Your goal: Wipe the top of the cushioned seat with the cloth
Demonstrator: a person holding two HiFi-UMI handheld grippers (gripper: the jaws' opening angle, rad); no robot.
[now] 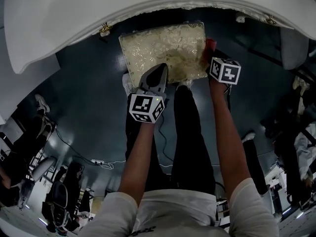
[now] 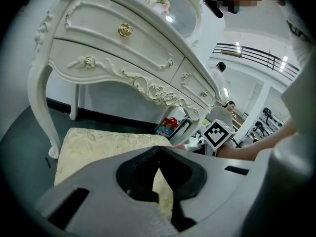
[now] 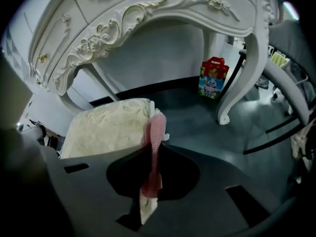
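Right gripper view: right gripper [image 3: 149, 151] clenched on pink cloth [image 3: 156, 127], touching right edge of seat [image 3: 106, 127]. Left gripper [image 2: 158, 150] jaws together, empty, over seat front. Seat partly under dresser [image 2: 113, 48].

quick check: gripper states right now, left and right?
Left gripper: shut, tips together over the cushioned seat, holding nothing.
Right gripper: shut on the pink cloth.
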